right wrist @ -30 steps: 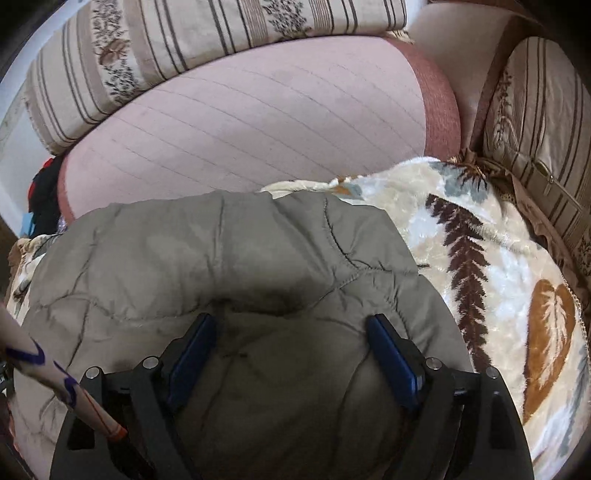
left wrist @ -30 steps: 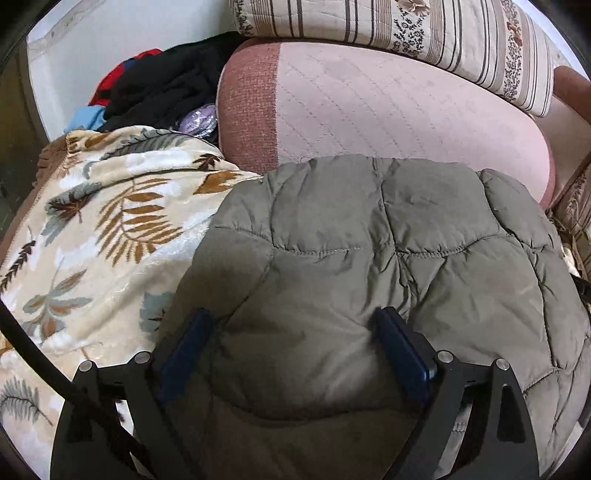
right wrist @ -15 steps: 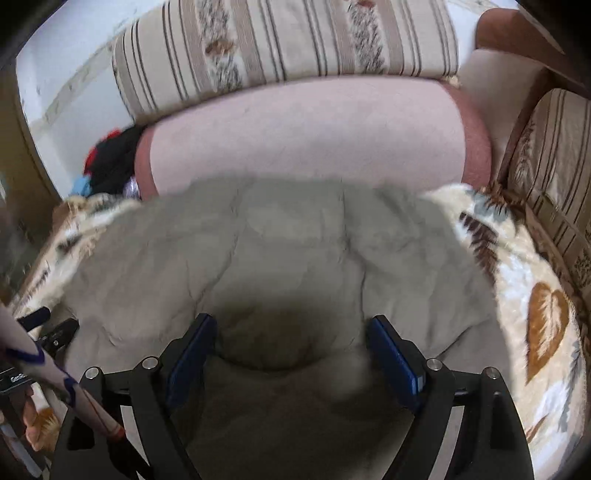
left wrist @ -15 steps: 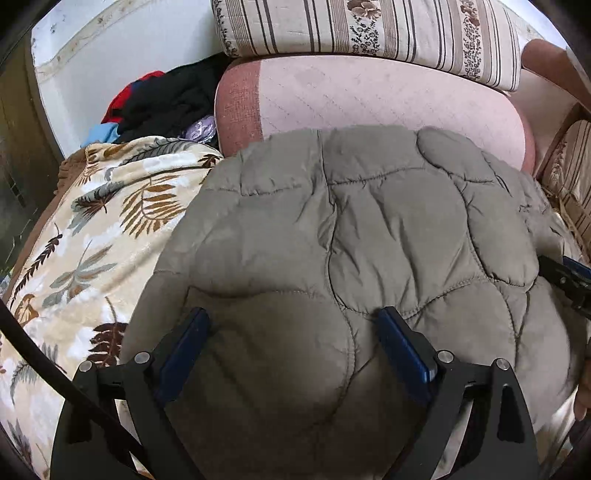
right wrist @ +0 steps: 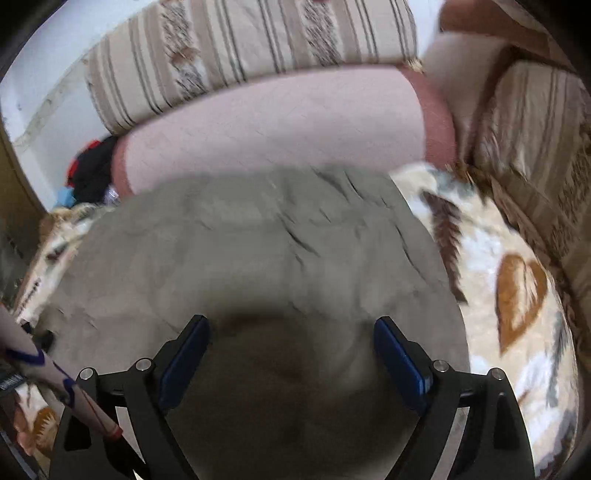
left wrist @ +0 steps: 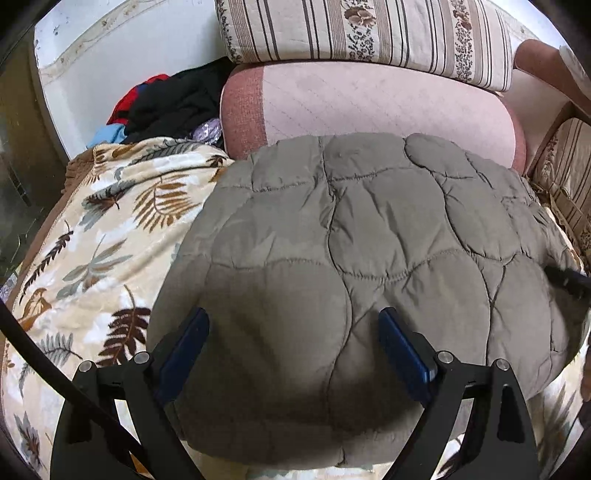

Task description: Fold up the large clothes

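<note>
1. The quilted jacket [left wrist: 332, 258] is matt olive-grey padded cloth, puffed into pockets by curved stitched seams, faintly creased
2. The leaf-print blanket [left wrist: 110, 240] looks like soft plush fleece with a slight sheen on its pale parts
3. The pink cushion [left wrist: 369, 107] is matt cloth with fine diamond quilting; its end panel is a coarser, darker weave
4. The striped cushion [left wrist: 369, 33] is woven cloth with flower bands
5. The left hand-held gripper [left wrist: 293, 350] has matt black plastic arms, shiny metal bolt heads and smooth blue pads [left wrist: 404, 347]
6. The right hand-held gripper [right wrist: 291, 354] looks the same, though its view is blurred
</note>
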`<action>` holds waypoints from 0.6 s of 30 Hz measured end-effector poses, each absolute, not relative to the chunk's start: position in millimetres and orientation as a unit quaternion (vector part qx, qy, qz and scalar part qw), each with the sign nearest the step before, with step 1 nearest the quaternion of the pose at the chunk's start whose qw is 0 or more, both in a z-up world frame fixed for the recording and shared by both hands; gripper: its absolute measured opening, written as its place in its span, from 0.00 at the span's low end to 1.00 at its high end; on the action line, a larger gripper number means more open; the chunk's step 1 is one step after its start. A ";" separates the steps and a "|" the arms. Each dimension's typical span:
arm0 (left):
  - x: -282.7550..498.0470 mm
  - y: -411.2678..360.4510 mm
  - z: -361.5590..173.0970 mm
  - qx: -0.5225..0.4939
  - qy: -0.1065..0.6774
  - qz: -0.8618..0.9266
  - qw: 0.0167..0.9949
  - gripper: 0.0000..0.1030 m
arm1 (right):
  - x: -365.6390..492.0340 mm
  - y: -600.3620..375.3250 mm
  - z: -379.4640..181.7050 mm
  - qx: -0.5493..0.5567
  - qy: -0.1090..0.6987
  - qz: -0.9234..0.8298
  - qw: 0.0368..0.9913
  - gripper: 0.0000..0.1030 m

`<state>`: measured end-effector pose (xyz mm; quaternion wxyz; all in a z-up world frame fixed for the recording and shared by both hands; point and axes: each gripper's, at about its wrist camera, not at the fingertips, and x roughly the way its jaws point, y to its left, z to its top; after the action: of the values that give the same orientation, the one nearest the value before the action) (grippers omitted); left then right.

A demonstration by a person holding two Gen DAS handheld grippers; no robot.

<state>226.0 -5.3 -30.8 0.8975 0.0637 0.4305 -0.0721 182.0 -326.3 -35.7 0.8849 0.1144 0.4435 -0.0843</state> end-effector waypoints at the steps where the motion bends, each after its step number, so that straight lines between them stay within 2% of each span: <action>1: 224.0 -4.5 -29.2 0.060 0.431 -0.074 0.897 0.89 | 181.3 -327.8 -40.6 0.112 0.450 -0.082 0.882 0.90; 11: 209.3 13.1 -9.8 0.050 0.416 -0.070 0.905 0.89 | 158.0 -355.1 -15.5 0.134 0.431 -0.109 0.886 0.90; 18: 209.4 38.6 -15.3 0.037 0.424 -0.048 0.904 0.89 | 144.8 -408.3 -31.1 0.214 0.446 -0.148 0.856 0.91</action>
<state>209.4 38.6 -15.3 0.9037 0.0367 0.4238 -0.0484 144.8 -408.3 -31.1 0.8565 0.2139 0.4460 -0.1476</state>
